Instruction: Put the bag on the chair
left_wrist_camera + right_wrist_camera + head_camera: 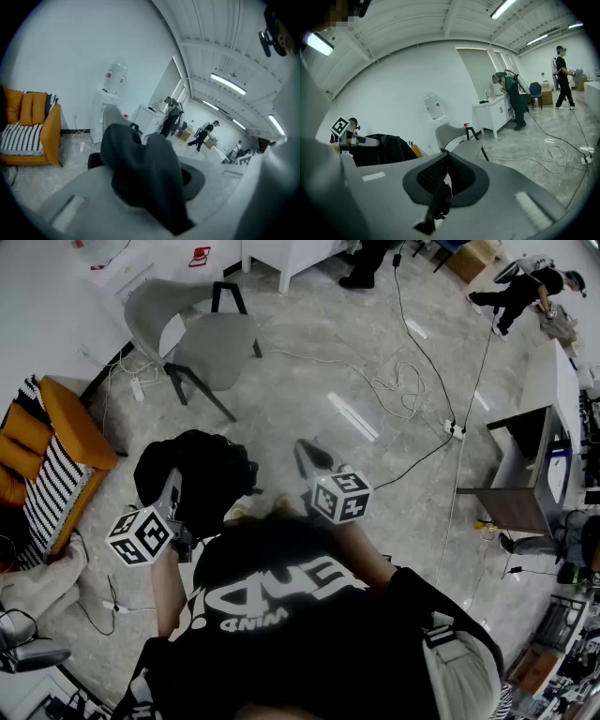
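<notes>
Centre left in the head view, the left gripper (pixel 176 493) pinches the black bag (pixel 211 470), well apart from the grey chair (pixel 214 345) at upper left. The right gripper (pixel 307 457) is pressed together, empty.

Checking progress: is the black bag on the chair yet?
Not yet: the black fabric bag hangs clamped in the left gripper; the grey plastic chair stands bare.

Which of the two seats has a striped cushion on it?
The orange armchair: its seat cushion is striped black and white, while the grey chair has a bare seat.
</notes>
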Demonstrator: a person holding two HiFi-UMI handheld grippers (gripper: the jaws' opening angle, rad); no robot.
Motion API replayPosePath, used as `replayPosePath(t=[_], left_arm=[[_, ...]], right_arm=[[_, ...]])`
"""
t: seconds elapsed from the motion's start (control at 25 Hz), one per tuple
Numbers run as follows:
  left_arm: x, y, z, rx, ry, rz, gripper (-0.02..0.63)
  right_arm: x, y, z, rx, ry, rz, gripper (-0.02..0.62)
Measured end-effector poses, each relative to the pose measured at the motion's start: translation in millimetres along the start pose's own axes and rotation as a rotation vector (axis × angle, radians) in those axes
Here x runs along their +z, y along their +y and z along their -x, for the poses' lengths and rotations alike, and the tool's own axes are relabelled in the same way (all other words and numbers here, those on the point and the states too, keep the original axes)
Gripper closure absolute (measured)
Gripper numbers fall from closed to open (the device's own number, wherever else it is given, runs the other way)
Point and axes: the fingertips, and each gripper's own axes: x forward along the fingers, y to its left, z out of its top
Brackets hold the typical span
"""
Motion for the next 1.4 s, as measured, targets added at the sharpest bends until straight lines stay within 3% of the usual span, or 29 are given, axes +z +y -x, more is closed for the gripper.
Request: replayPosePath(t=[0.8, 1.4], left_arm=[[18.5, 41.7, -4.0, -0.100, 0.047, -0.080, 0.545], [69.1, 55.9, -91.6, -0.190, 0.101, -0.104, 0.545]], right_arm=[[-8.9, 43.6, -21.9, -0.068, -0.069, -0.024, 0.594], [39.7, 8.1, -101.7, -0.111, -0.091, -0.046, 0.594]])
